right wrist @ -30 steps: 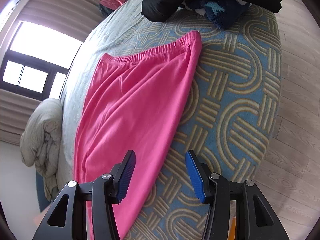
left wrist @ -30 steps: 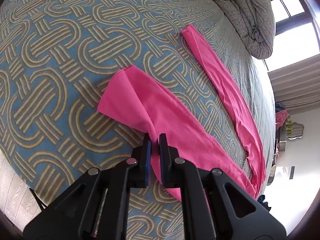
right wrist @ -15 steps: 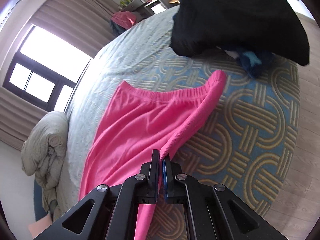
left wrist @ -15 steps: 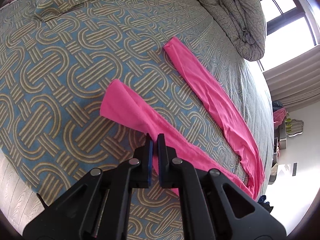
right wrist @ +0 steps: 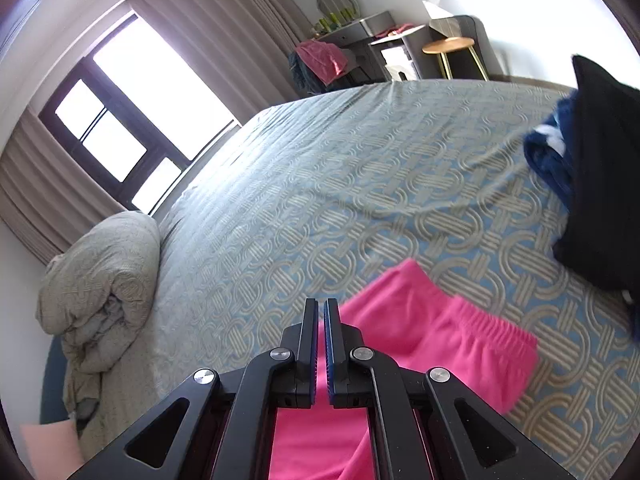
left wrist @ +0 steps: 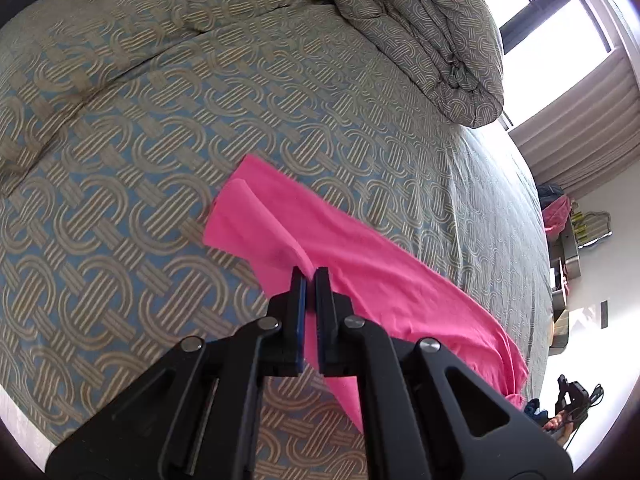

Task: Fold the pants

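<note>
On bed [left wrist: 160, 128]: both grippers (left gripper [left wrist: 309, 276], right gripper [right wrist: 321, 306]) clamp pink pants [left wrist: 360, 264]; no readable writing.

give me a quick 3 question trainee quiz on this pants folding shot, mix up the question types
1. True or false: the left tongs are shut on the pink pants.
2. Multiple choice: what lies at the right edge of the bed in the right wrist view? A) a wooden tray B) a black garment with dark blue cloth beside it C) a stack of books
3. Fill in: the rolled-up duvet sits on the side of the bed nearest the ____.

Key
1. True; pink fabric is pinched between the pads.
2. B
3. window
</note>
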Motion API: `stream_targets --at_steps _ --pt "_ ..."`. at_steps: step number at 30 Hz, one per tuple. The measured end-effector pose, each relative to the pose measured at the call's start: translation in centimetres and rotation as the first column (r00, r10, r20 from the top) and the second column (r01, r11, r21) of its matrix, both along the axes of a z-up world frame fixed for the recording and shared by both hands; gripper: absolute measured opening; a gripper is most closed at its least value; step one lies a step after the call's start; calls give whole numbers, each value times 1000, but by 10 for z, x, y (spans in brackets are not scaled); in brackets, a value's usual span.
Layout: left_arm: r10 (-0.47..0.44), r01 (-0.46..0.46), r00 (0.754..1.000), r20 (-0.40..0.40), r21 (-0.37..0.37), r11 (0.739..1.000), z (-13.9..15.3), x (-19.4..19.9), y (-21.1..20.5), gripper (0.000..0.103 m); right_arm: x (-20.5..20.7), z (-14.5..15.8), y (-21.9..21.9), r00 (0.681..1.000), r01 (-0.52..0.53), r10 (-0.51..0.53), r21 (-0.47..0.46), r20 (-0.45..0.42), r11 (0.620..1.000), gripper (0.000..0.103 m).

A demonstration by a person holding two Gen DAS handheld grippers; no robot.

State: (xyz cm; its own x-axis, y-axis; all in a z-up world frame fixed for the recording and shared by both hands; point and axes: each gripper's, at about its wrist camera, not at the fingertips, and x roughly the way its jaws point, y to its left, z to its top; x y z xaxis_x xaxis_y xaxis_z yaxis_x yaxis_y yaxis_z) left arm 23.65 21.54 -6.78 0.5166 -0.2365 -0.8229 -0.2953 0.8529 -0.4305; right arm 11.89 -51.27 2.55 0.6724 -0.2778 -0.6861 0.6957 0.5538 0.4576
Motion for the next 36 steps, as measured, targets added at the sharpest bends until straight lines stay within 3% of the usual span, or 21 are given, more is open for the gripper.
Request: stream_targets --at_steps 2,4,6,10,13,16,19,22,25,27,28,29,31,36 --pt "-26 26 1000 1 25 999 -1 14 -10 5 28 -2 -1 998 -37 36 -30 -59 999 2" --pt "-57 57 998 -6 55 997 -8 21 -20 5 38 -10 5 987 -129 129 -1 -95 992 3" --pt "-69 71 997 -22 74 995 -18 21 -24 5 29 -26 14 972 -178 177 4 -157 984 5" --pt "-66 70 996 -66 59 996 -37 13 -22 5 4 -69 16 926 -215 221 53 -305 975 19" --pt "-56 59 997 -57 62 996 -34 6 -17 5 -13 -95 6 907 -172 216 152 -360 973 25" --pt "-42 44 998 -52 44 998 -30 0 -10 5 -18 -105 -4 926 -103 190 266 -325 958 36" --pt "-44 46 998 -47 44 998 -28 -3 -9 5 -11 -101 -5 932 -35 131 276 -338 960 53" --pt "-48 50 998 -47 39 998 -30 -5 -10 5 5 -107 -2 896 32 103 295 -431 955 58" --pt "-49 51 998 -48 32 998 -32 -6 -10 5 22 -130 0 836 107 100 340 -539 935 59" --pt "-48 50 998 -45 32 998 -32 -7 -8 5 27 -136 0 811 143 70 312 -580 939 57" --pt "-50 51 998 -41 29 998 -31 -8 -7 5 24 -133 1 808 180 29 295 -588 939 39" --pt "-53 54 998 -36 24 998 -31 -9 -7 5 19 -127 0 807 197 0 270 -590 942 10" --pt "-56 56 998 -33 21 998 -31 -11 -4 5 11 -117 0 847 152 22 281 -531 948 4" --pt "-52 52 998 -37 3 999 -31 -15 1 5 -36 -101 -6 914 162 -19 322 -405 933 3"
